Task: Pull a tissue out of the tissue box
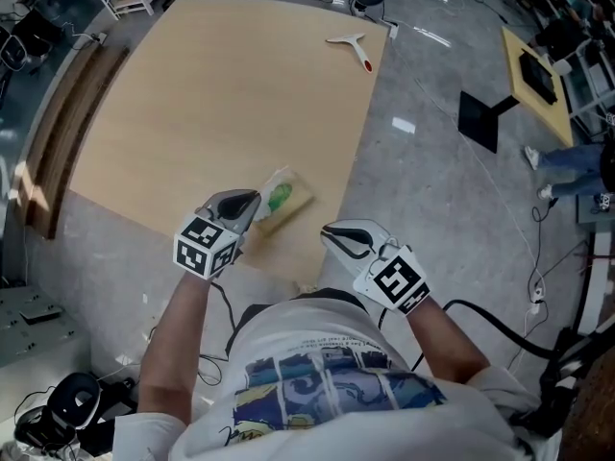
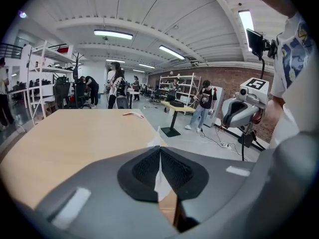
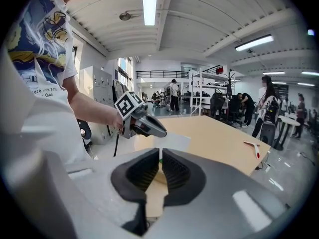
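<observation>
The tissue pack (image 1: 285, 200), a soft wrapper with a green label, lies near the front edge of the wooden table (image 1: 211, 104). My left gripper (image 1: 252, 201) is at its left end, shut on a white tissue (image 2: 158, 179) pinched between the pads. In the right gripper view that tissue (image 3: 172, 142) hangs as a sheet from the left gripper (image 3: 158, 130), lifted above the table. My right gripper (image 1: 332, 231) hovers to the right of the pack by the table's edge, apart from it, jaws shut with nothing held. Its own jaws hide most of the pack.
A white tool with a red handle (image 1: 352, 44) lies at the table's far end. The table's right edge drops to grey floor with a black stand (image 1: 483, 118) and cables. People, shelving and desks fill the room behind.
</observation>
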